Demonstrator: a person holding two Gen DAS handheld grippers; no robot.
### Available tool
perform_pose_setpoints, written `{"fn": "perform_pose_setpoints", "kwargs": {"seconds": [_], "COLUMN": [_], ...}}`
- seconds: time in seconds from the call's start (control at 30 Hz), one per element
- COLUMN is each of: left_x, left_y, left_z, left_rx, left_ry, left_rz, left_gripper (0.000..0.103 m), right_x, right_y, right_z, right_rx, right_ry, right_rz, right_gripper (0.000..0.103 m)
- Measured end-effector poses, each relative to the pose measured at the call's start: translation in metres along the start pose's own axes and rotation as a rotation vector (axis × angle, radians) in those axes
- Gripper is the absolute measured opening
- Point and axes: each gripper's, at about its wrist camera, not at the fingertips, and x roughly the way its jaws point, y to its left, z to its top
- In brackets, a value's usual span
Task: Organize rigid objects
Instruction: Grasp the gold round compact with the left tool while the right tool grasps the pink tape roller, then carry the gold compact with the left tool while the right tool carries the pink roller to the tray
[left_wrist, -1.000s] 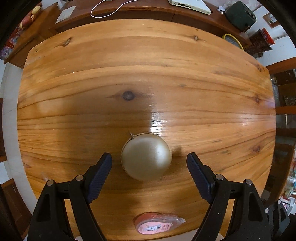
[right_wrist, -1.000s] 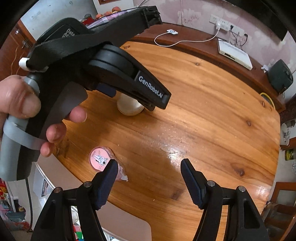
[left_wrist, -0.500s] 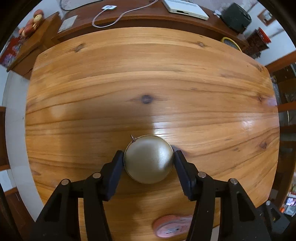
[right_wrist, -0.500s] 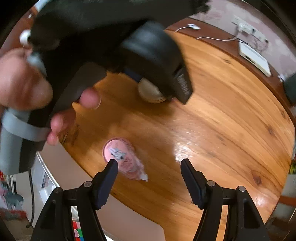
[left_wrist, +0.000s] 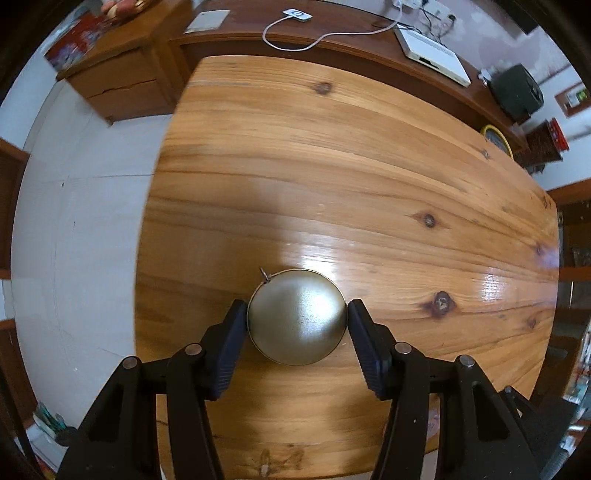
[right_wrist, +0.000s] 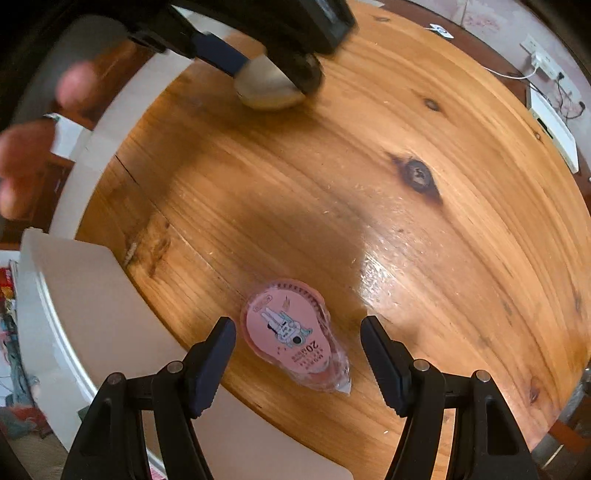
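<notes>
**Left gripper clamping the round tin; right gripper straddling the tape dispenser**

Wooden table (left_wrist: 369, 177) is serving as the work surface, its glossy planks reflecting a window glare near the middle.

Nearest the right wrist camera, the right gripper (right_wrist: 298, 354) is hovering with its jaws wide, and the pink tape dispenser (right_wrist: 291, 334) is lying flat between them, close to the near table edge. Neither pad is touching it, which suggests an approach lined up for a side grasp. Its label is showing a cartoon figure and the number "20"; the smaller print is not legible.

At the left wrist camera, the left gripper (left_wrist: 297, 321) is closing on the round metal tin (left_wrist: 297, 319), both pads pressing its opposite sides across the full diameter, probably so the smooth dome cannot slip. Whether the tin is resting on the table or lifted cannot be told.

Farther off, a white box (left_wrist: 432, 55) and a white cable (left_wrist: 314, 40) are lying on the dark sideboard (left_wrist: 240, 40).
</notes>
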Motion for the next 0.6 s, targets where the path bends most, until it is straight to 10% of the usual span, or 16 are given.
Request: {"fn": "perform_pose_setpoints", "kwargs": {"seconds": [0.37,0.6], "left_x": [-0.033,-0.087], "left_y": [0.004,-0.004], "left_z": [-0.017,-0.040], "left_rx": [0.031,0.131], "left_ry": [-0.033,-0.088], "left_rz": [-0.049,-0.074], "left_gripper": [0.059,0.059], "right_x": [0.003,-0.048], "right_y": [0.001,-0.020], "right_z": [0.005,-0.009], "right_rx": [0.017,0.173], "right_ry": [0.039,-0.114], "right_rz": [-0.098,-0.115], "right_gripper": [0.051,0.051]}}
